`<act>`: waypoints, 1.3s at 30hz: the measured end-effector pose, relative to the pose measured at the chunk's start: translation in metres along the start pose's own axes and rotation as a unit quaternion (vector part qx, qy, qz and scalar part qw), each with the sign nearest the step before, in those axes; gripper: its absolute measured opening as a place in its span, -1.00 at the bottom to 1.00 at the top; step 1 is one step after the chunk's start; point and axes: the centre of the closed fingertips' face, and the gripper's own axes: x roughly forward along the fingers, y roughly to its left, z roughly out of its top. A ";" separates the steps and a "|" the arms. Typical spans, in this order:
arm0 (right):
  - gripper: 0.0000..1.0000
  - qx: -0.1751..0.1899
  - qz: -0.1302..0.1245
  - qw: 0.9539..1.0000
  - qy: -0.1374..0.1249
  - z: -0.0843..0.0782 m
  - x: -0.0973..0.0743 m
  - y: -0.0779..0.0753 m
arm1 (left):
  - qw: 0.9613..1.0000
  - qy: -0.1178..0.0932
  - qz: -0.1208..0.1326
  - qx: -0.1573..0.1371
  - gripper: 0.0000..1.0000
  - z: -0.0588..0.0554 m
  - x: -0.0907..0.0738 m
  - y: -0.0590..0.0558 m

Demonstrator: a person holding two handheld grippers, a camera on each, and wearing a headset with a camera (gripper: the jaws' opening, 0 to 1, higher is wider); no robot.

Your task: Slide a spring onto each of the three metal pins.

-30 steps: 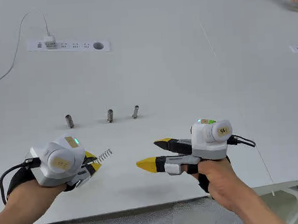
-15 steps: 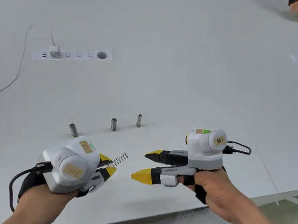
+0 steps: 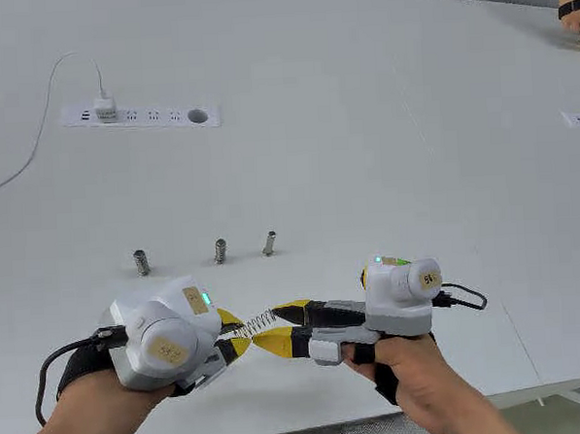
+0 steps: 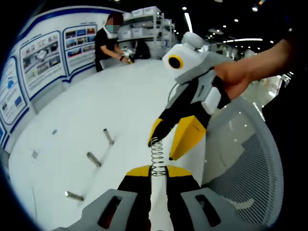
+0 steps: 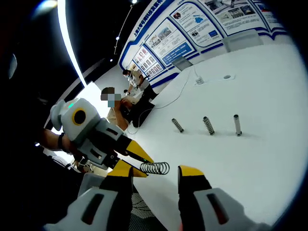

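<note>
clamped in the left gripper, the spring points right, its free end between the empty, parted jaws of the right gripper.

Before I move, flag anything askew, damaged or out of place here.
Nothing is spilled or damaged. The bare pin seems to lean a little beside the two sprung pins, though that may be the camera angle. The spring juts straight from the left tongs.
</note>
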 end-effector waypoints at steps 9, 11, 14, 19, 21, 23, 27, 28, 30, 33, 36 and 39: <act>-0.46 0.009 0.008 1.000 -0.012 0.007 -0.004 0.001 | 1.000 -0.004 -0.011 0.021 -0.80 0.009 0.003 -0.002; -0.47 0.012 0.008 1.000 -0.015 0.008 -0.006 0.000 | 1.000 -0.005 -0.012 0.024 -0.80 0.011 0.004 -0.001; -0.48 0.019 0.008 1.000 -0.018 0.010 -0.009 0.000 | 0.999 -0.005 -0.015 0.030 -0.80 0.013 0.006 -0.002; -0.50 0.019 0.007 1.000 -0.023 0.014 -0.016 -0.002 | 0.999 -0.007 -0.019 0.041 -0.80 0.019 0.010 -0.002; -0.51 0.023 0.010 0.999 -0.030 0.016 -0.019 -0.002 | 0.999 -0.006 -0.020 0.047 -0.80 0.021 0.011 -0.002; -0.52 0.025 0.012 0.999 -0.031 0.016 -0.020 -0.001 | 0.998 -0.004 -0.022 0.055 -0.80 0.021 0.013 -0.002; -0.52 0.023 0.016 0.999 -0.027 0.015 -0.021 0.002 | 0.997 -0.001 -0.025 0.067 -0.80 0.021 0.015 -0.004; -0.52 0.023 0.019 0.999 -0.025 0.015 -0.022 0.002 | 0.997 -0.001 -0.026 0.070 -0.80 0.021 0.015 -0.004; -0.52 0.021 0.021 0.999 -0.022 0.015 -0.023 0.004 | 0.997 -0.002 -0.028 0.077 -0.80 0.021 0.015 -0.004; -0.52 0.016 0.024 0.999 -0.014 0.014 -0.023 0.005 | 0.995 0.000 -0.030 0.092 -0.80 0.021 0.016 -0.004; -0.53 0.004 0.024 1.000 0.002 0.011 -0.022 0.006 | 0.994 -0.003 -0.034 0.108 -0.80 0.023 0.016 -0.006; -0.55 -0.006 0.025 1.000 0.017 0.010 -0.021 0.007 | 0.993 -0.006 -0.039 0.109 -0.80 0.024 0.016 -0.008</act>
